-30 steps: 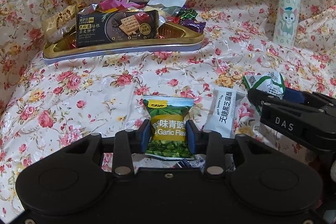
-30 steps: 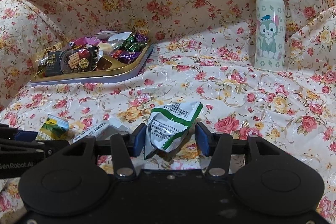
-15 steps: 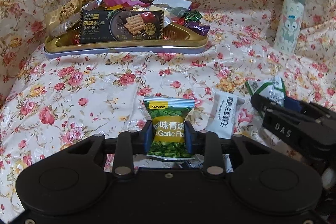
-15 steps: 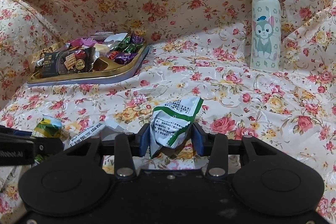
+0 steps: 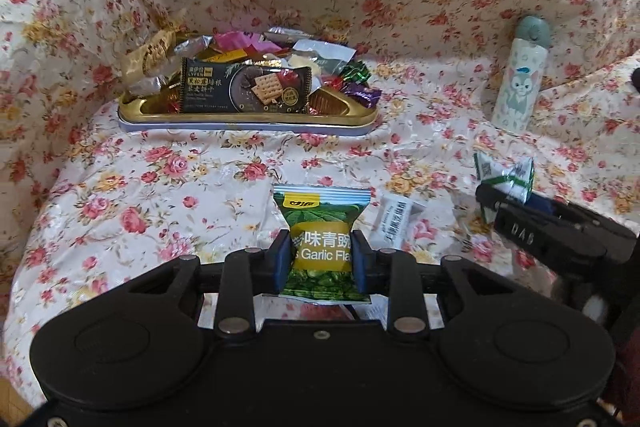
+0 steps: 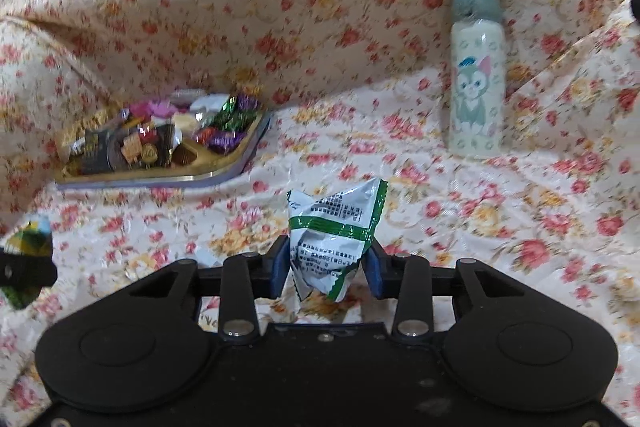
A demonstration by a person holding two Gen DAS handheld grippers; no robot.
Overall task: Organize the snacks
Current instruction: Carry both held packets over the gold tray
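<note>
My left gripper (image 5: 320, 261) is shut on a green and yellow garlic-flavour pea packet (image 5: 321, 223) and holds it above the flowered cloth. My right gripper (image 6: 326, 265) is shut on a crumpled white and green packet (image 6: 334, 227), also lifted; this packet shows at the right of the left wrist view (image 5: 506, 175). A gold tray (image 5: 248, 121) full of wrapped snacks, with a black cracker pack (image 5: 246, 91) in front, sits at the back left; the right wrist view shows the tray too (image 6: 224, 173). A white sachet (image 5: 394, 219) lies on the cloth between the grippers.
A white cartoon-cat bottle (image 5: 520, 75) with a grey-green cap stands upright at the back right, also in the right wrist view (image 6: 476, 75). The flowered cloth (image 5: 160, 187) covers the surface and rises as a wall behind and at the left.
Both grippers closed tighter on their packets and lifted them off the cloth. The tray and bottle look farther and lower in view as the grippers rose and pulled back.
</note>
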